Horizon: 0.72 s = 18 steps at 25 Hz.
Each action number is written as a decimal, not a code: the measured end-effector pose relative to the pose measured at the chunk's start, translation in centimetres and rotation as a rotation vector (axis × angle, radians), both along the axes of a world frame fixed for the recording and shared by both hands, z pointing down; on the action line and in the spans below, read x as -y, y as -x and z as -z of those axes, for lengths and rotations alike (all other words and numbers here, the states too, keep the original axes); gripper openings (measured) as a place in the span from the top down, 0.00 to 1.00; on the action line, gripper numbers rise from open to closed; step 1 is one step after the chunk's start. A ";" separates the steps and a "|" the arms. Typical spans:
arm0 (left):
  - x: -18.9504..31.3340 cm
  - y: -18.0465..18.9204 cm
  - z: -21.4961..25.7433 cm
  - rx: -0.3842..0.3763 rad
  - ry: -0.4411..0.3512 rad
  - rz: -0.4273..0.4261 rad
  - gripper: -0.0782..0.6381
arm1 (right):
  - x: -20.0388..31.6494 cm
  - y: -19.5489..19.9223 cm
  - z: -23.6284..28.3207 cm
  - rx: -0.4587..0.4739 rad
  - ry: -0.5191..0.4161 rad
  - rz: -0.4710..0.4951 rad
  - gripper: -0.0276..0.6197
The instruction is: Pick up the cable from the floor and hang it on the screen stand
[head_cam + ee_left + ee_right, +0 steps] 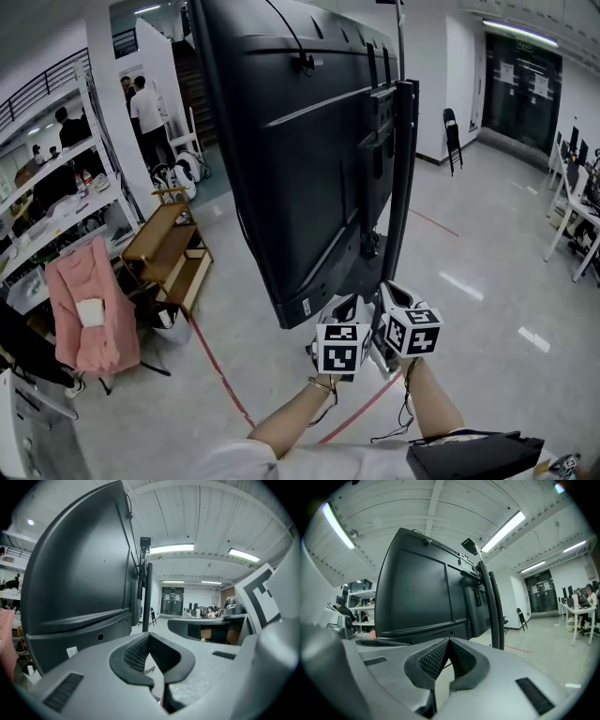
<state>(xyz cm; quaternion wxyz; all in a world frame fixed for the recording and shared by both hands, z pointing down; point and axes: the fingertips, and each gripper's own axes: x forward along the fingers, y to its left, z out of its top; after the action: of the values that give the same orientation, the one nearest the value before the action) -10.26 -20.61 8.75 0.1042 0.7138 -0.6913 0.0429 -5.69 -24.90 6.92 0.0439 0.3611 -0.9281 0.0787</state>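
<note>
Underfoot, the pale glossy floor [487, 244] of a large workroom runs away to dark double doors [521, 89] at the far end, with a red tape line [221, 377] crossing it near the person's feet. White desks [574, 217] stand along the floor's right edge and a black folding chair [453, 137] leans by the far wall. At the left edge are white shelves, a low wooden rack [169, 246], a pink garment [89, 317] on a chair, and people [145, 105] standing in the far left corner. Long ceiling lights show in both gripper views.

A big black screen [281, 159], seen from its back, hangs on the dark pole of the screen stand [403, 178] in the middle of the floor. A thin black cable [304, 62] lies against the screen's back near its top edge, well above both grippers; whether this is the task's cable I cannot tell.

Both grippers are raised side by side just under the screen's lower edge, beside the pole. The left tongs [149, 634] are closed, ribbed pads meeting tip to tip with nothing between them. The right tongs [448, 640] are closed too, pads together and empty; a thin dark line shows behind them, too slight to name.
</note>
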 end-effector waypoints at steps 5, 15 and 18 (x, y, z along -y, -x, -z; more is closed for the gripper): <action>-0.1 0.9 0.2 -0.020 -0.003 -0.011 0.89 | -0.3 0.8 -0.1 -0.006 0.006 -0.008 0.93; -0.3 1.1 0.8 -0.054 -0.019 -0.031 0.89 | -0.9 0.0 -0.1 -0.014 0.007 -0.043 0.93; -0.5 1.3 0.8 -0.059 -0.023 -0.027 0.89 | -1.4 0.2 -0.3 -0.025 0.002 -0.037 0.93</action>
<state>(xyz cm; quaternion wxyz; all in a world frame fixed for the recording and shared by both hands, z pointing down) -11.54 -20.12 7.97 0.1157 0.7252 -0.6786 0.0154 -5.85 -23.54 7.24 0.0542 0.3790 -0.9207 0.0759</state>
